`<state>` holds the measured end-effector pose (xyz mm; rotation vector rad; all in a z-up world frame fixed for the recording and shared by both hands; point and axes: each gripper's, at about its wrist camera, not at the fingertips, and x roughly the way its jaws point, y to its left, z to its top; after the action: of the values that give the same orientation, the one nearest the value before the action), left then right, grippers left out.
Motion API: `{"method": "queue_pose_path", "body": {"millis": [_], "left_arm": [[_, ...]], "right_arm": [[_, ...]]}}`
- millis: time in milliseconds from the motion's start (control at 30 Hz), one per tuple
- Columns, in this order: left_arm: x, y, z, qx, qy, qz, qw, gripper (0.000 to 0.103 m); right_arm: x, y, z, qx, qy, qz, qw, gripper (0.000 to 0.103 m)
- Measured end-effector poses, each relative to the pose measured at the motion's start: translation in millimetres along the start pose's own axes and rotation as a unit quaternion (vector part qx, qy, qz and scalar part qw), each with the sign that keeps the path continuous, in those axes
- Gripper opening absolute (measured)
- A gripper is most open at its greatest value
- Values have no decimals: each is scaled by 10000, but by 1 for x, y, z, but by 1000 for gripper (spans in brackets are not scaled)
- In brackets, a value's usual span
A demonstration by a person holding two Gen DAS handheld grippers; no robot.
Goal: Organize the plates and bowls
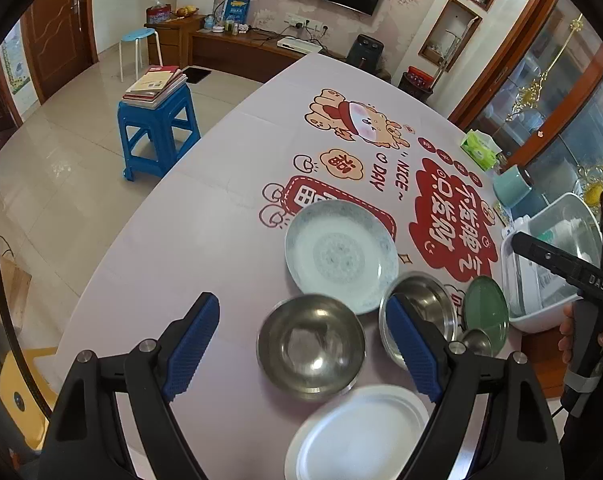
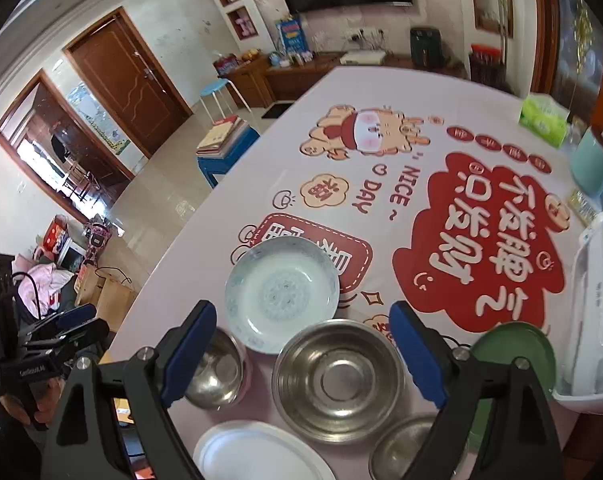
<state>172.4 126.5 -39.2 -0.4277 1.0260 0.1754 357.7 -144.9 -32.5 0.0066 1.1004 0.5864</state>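
A pink cartoon-printed counter [image 1: 229, 184] in a tiled living room carries plates and steel bowls [image 2: 337, 380] bunched at its near edge, both claws [image 1: 301, 356] [image 2: 301, 356] wide and empty above them

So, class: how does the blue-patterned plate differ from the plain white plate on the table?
The blue-patterned plate has a speckled blue rim and centre medallion; the white plate is unmarked. The patterned one lies beyond the steel bowls; the white one lies nearer the cameras, partly cut off by the frame. Both rest face up, empty.
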Motion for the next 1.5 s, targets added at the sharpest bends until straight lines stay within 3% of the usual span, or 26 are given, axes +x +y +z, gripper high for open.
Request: {"method": "queue_pose_path", "body": {"millis": [467,967,1167,1233,1267,1400,1500], "left_arm": [[110,21,28,-120,607,-20,9981,84],[210,25,21,-463,1472,-102,9880,84],[229,27,19,-539,1765,-91,9828,84],[235,27,18,-548,1808,-83,9820,84],[236,27,17,-554,1830,-83,9815,84],[243,26,17,-583,1898,-136,9800,79],[244,22,18,-528,1854,-177,9811,70]], "right_arm": [[108,-48,13,1060,761,737,9887,89],[166,-71,4,1384,1191,1318,9743,88],[182,-71,2,1386,1373,1407,9706,71],[186,-73,1,1361,1429,1371,9707,63],[188,-74,1,1352,1456,1353,9707,54],[195,-78,-2,1357,1558,1319,9695,33],[198,-80,-5,1380,1599,1346,9681,25]]}}
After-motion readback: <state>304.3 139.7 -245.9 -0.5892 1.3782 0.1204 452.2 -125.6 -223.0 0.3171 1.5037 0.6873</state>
